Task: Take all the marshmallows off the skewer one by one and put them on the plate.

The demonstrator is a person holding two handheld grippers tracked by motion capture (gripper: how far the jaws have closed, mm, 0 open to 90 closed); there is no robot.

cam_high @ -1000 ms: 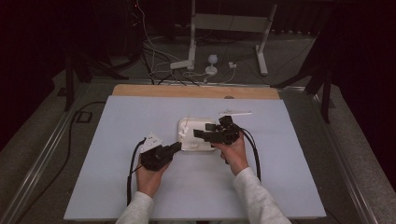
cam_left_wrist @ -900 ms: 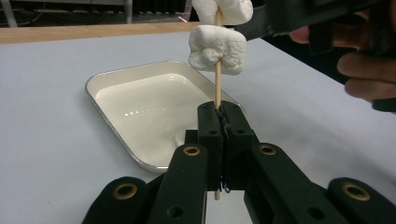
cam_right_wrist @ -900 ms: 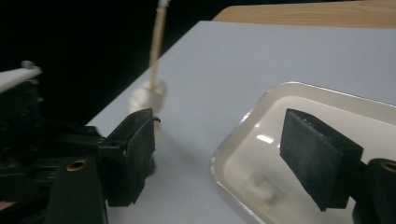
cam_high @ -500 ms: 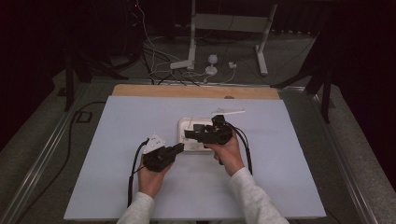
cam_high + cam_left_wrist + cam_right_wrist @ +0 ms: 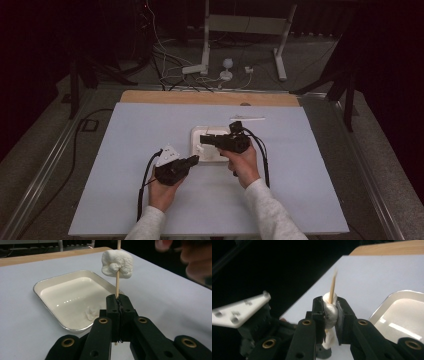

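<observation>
Marshmallow skewered on wooden stick, held upright over near edge of white tray on pale blue table. Squeezed between pads of right gripper, jaws just closed onto it; stick tip pokes up above them. Stick's lower end clamped in left gripper, jaws fully shut on it. Second marshmallow lying in tray, near corner, close by left gripper. Grippers w/ hands nearly touching at tray's near edge.

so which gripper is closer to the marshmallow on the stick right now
The right gripper: its jaws squeeze the marshmallow itself. The left gripper is shut on the skewer lower down, with bare stick between its jaws and the marshmallow.
</observation>
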